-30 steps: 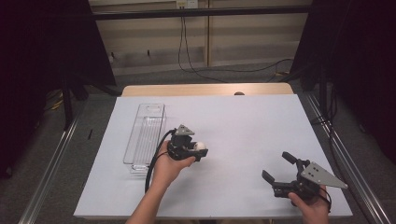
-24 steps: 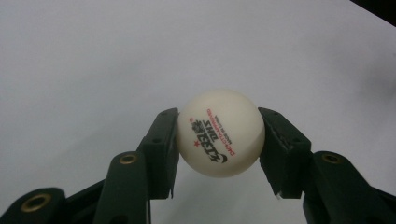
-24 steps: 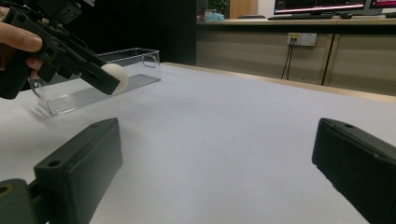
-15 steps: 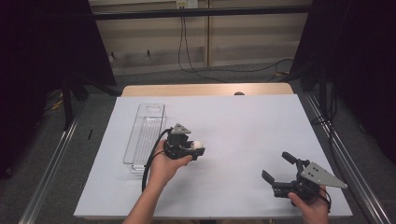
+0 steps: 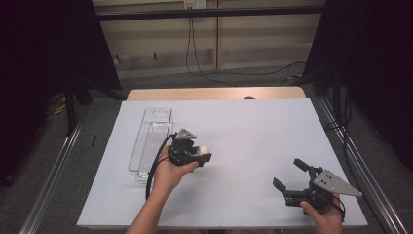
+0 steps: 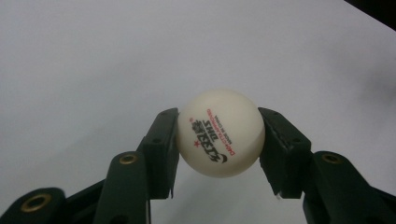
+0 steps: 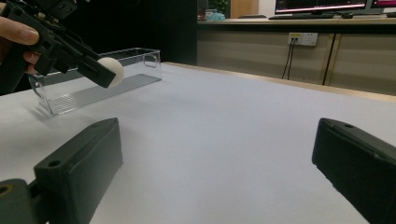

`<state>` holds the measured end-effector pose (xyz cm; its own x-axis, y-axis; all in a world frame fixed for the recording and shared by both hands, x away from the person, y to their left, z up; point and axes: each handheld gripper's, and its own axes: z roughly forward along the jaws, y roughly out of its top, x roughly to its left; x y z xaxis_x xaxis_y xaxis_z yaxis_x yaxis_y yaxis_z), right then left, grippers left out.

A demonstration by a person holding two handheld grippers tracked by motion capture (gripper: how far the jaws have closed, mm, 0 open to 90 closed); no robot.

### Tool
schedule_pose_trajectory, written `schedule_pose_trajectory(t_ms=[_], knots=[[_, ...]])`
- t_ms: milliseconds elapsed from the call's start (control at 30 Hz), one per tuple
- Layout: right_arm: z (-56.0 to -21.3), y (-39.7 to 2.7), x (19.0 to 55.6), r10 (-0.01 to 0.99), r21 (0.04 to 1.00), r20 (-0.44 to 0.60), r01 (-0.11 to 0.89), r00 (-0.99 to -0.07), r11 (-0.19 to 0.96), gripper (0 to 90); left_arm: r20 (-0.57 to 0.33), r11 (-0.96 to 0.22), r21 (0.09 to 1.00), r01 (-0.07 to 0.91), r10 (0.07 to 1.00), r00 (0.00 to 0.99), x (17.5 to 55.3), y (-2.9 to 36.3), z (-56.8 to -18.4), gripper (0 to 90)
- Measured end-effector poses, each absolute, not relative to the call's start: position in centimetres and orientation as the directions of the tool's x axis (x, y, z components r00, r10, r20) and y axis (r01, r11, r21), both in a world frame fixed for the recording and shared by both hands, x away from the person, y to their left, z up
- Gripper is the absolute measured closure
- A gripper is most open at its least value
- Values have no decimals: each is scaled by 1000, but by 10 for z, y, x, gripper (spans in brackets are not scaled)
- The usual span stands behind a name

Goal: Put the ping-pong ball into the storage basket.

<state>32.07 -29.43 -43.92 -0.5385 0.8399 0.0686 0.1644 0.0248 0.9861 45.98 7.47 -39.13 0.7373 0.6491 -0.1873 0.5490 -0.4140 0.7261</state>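
A white ping-pong ball (image 6: 220,133) with red and black print sits clamped between the two black jaws of my left gripper (image 6: 219,135). In the high view that left gripper (image 5: 202,155) hovers over the white table just right of a clear plastic tray (image 5: 146,146), with the ball (image 5: 203,151) at its tip. From the right gripper view the ball (image 7: 112,70) hangs above the table in front of the tray (image 7: 70,93). My right gripper (image 5: 287,176) rests low near the table's front right, its jaws spread wide with nothing between them.
The white table sheet (image 5: 253,131) stretches between the two grippers. A wooden strip (image 5: 214,93) runs along the far edge. Metal rails (image 5: 48,185) flank both sides, and cables (image 5: 204,58) hang at the back wall.
My left gripper with the ball has shifted a little to the left, toward the clear tray. The right gripper has stayed put.
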Motion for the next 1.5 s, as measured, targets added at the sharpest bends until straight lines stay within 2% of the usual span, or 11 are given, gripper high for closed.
schedule_pose_trajectory(t_ms=[633,1500], knots=[[-439,-294,321,842,987,72,162,-534,18,13,-184,-414,727,548,652,735,461,82,-388,511],[-439,-294,321,840,986,67,163,-539,27,13,-196,-355,752,556,684,703,460,96,-386,511]])
